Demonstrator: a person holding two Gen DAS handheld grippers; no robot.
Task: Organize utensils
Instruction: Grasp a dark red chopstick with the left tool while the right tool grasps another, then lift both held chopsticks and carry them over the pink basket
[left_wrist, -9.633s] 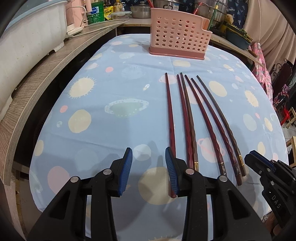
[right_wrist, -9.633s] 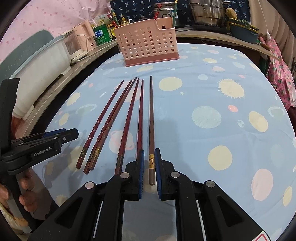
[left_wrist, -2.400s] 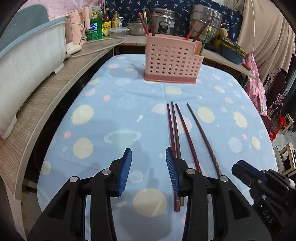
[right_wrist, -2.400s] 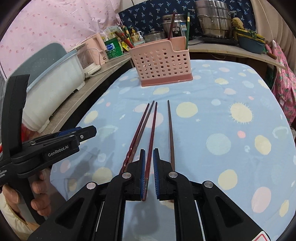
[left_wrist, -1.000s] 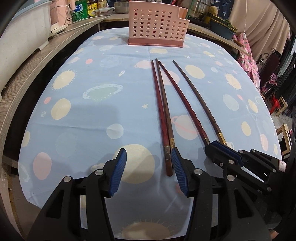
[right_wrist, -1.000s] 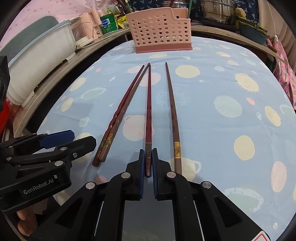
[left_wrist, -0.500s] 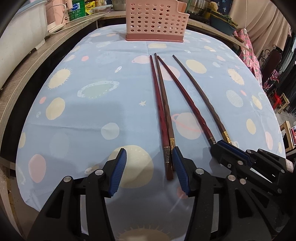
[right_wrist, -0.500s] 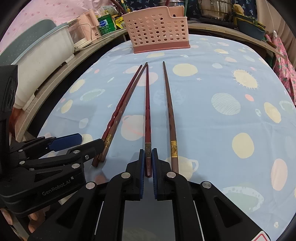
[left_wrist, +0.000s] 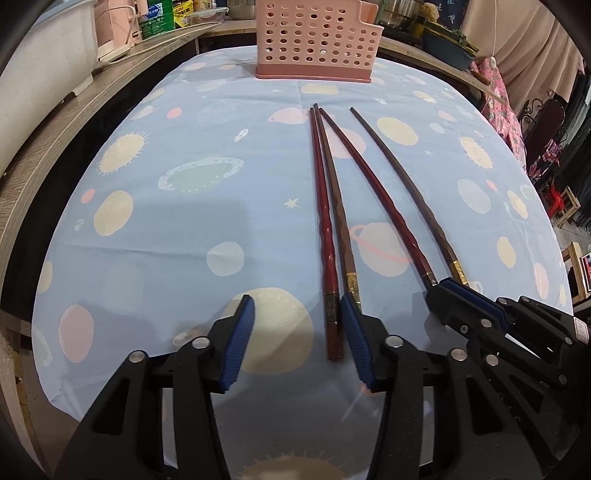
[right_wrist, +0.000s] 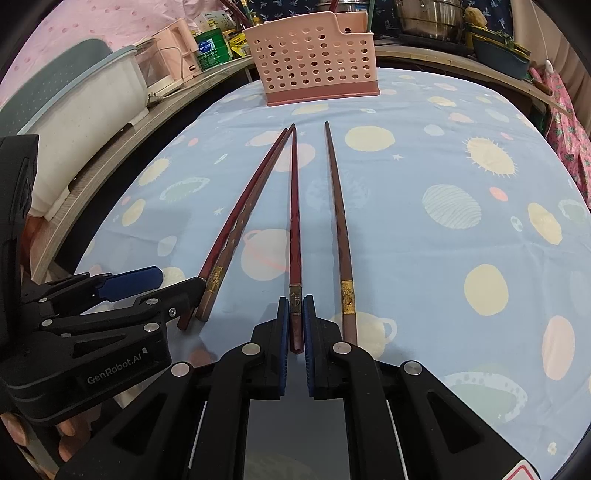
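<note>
"GenRobot.AI" reads clearly in white along the side of the left claw (right_wrist: 155, 291), seen from the right wrist. The green can (right_wrist: 208, 50) at the back carries print too small to read.

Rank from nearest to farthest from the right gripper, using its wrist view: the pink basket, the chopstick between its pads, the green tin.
1. Chopstick, between the right gripper pads.
2. Pink basket, at the table's far end.
3. Green tin, behind the basket, on the left counter.
</note>
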